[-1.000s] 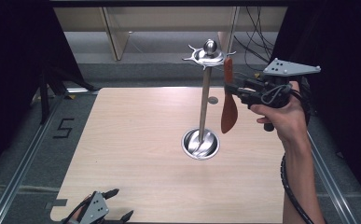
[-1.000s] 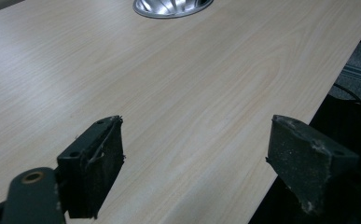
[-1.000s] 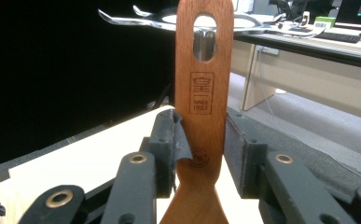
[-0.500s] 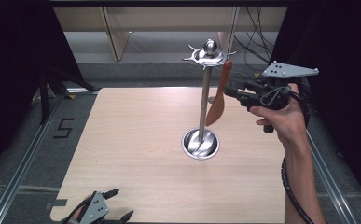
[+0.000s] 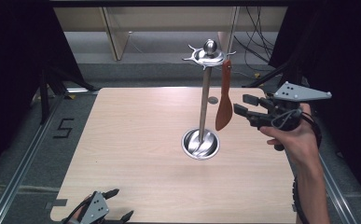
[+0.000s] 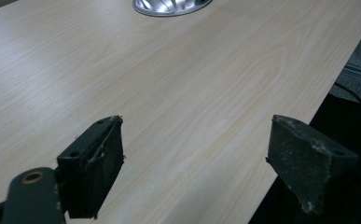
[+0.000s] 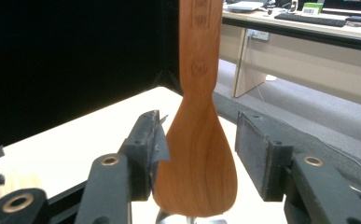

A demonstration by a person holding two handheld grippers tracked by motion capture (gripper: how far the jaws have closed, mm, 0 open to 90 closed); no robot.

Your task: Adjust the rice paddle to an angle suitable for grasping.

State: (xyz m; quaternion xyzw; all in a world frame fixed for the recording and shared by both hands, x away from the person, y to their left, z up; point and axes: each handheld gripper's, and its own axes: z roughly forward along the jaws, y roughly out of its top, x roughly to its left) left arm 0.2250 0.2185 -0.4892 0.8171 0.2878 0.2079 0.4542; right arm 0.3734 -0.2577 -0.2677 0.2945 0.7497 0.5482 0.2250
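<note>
As it hangs, spatula (image 5: pixel 225 100) upright, blade down

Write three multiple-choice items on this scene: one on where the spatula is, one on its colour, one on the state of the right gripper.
1. Where is the spatula?
A. Hanging from the stand's top
B. Flat on the table
C. In the stand's base dish

2. What colour is the spatula?
A. Silver
B. Reddish-brown wood
C. Black

3. How is the right gripper?
A. Shut on the spatula
B. Shut and empty
C. Open, spatula blade between its fingers

Answers: 1 A, it dangles upright from a hook beside the pole. 2 B, wood grain shows in the right gripper view. 3 C, the fingers have just been opening and a gap shows beside the blade.
</note>
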